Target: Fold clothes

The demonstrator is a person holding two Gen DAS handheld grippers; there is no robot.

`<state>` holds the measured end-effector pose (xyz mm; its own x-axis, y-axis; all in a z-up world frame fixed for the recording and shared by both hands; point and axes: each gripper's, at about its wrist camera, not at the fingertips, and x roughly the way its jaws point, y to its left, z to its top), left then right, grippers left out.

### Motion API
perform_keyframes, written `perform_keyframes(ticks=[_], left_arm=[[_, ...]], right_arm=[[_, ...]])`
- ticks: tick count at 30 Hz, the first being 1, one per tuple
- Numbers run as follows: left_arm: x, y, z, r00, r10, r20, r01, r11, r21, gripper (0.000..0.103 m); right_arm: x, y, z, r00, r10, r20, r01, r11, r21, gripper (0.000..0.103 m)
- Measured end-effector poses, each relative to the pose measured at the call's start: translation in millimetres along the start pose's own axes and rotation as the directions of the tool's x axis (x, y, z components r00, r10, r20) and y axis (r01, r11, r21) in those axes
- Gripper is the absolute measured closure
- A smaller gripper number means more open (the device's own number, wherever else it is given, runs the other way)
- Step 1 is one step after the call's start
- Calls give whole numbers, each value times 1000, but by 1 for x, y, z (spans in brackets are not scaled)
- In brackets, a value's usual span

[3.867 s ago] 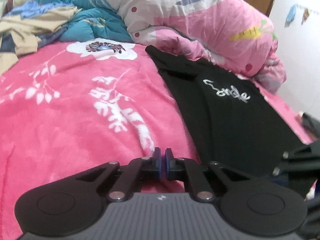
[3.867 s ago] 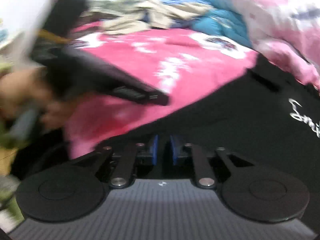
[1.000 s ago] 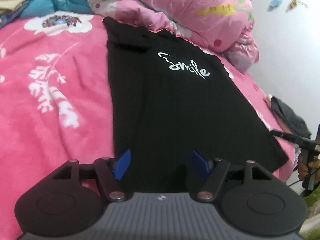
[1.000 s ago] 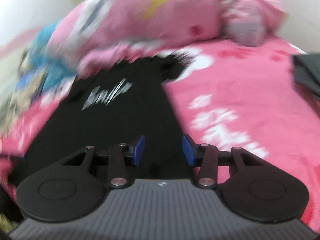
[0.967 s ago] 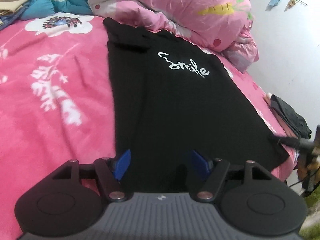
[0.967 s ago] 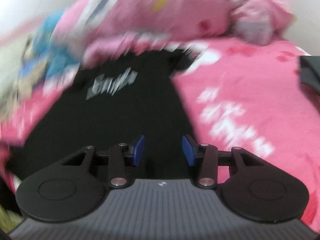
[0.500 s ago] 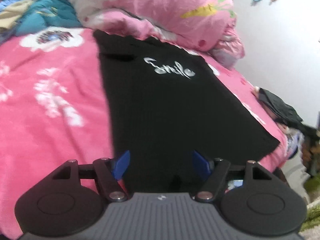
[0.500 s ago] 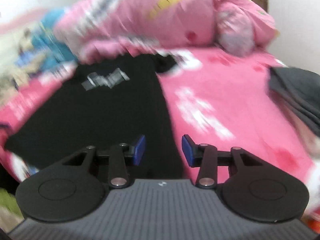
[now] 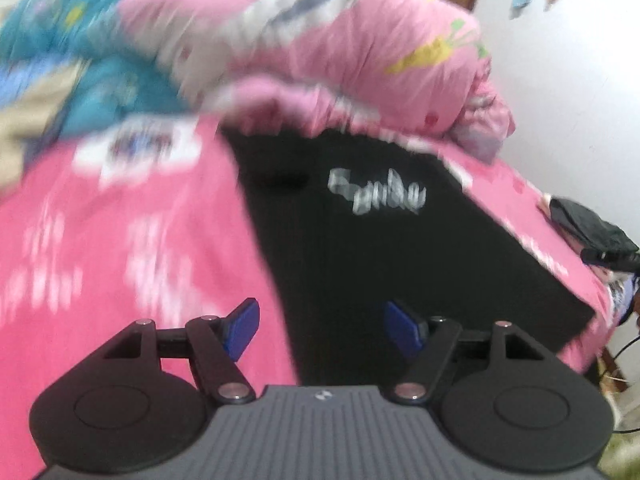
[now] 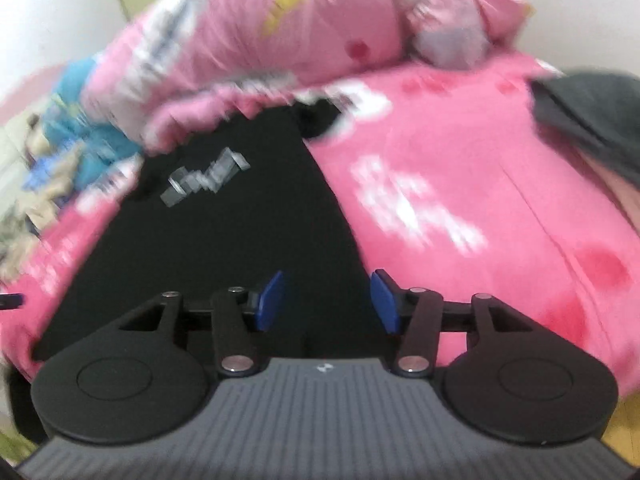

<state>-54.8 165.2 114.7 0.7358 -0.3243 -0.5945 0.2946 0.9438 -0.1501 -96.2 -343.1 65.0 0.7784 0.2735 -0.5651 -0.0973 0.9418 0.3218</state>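
A black T-shirt (image 9: 380, 248) with white lettering lies spread flat on the pink flowered blanket (image 9: 112, 248), its hem toward me. My left gripper (image 9: 322, 326) is open above the shirt's left hem area, holding nothing. In the right wrist view the same black T-shirt (image 10: 224, 232) runs away from me, and my right gripper (image 10: 327, 300) is open over its right hem edge, with nothing between its blue fingertips. Both views are motion-blurred.
A bunched pink quilt (image 9: 340, 48) and a teal one (image 9: 100, 80) are piled at the head of the bed. A dark folded garment (image 10: 592, 116) lies at the blanket's right edge. A white wall (image 9: 580, 80) borders the right side.
Both grippers, shut 3.9 s ago, now stand open. Over the last second both cameras have tilted up and shifted while staying over the shirt's hem; the shirt itself has not moved.
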Motion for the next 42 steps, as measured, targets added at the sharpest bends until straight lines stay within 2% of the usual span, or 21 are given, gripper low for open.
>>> perform_keyframes(ticks=[2,5,8,10,12,15,21,23,27,28,32,34,38,42], left_arm=[[20,-9,30,998,34,60,-40,994,101,29],[64,-24,63,991,88,99,-109,965,237,29],[118,-39,77,985,146,93,-170,917,362,29],[154,-46,79,983,167,77,-184,880,437,29],[185,-46,78,981,180,74,-194,853,485,29],[216,-37,74,976,206,72,-214,829,517,30],[240,-20,68,978,203,56,-204,852,483,47],[245,-15,66,979,199,50,-199,861,468,56],[244,-3,66,983,178,34,-177,897,405,82],[242,1,67,986,167,28,-165,910,380,85],[224,28,64,988,143,66,-153,971,185,90],[214,43,63,987,135,88,-142,987,81,91],[195,71,60,983,126,135,-108,986,-128,92],[176,99,54,973,139,185,-73,943,-324,92]], right_arm=[[13,20,23,996,85,40,-85,996,-4,50],[48,65,69,963,258,83,-256,966,-34,46],[91,110,105,924,379,56,-377,925,-36,45],[136,133,133,898,440,12,-440,898,-21,45],[187,155,158,898,439,-33,-440,898,-28,45],[266,177,185,895,431,-115,-435,900,-9,45],[396,208,192,881,390,-270,-399,917,22,47],[425,214,185,887,348,-302,-361,932,15,50],[470,222,175,882,311,-355,-323,946,29,66],[475,224,174,883,306,-357,-320,947,20,68],[485,237,170,896,254,-364,-295,954,-61,95],[479,241,171,897,265,-353,-308,949,-69,99],[465,253,179,901,287,-326,-331,940,-86,100],[460,278,189,894,319,-314,-365,926,-98,100]])
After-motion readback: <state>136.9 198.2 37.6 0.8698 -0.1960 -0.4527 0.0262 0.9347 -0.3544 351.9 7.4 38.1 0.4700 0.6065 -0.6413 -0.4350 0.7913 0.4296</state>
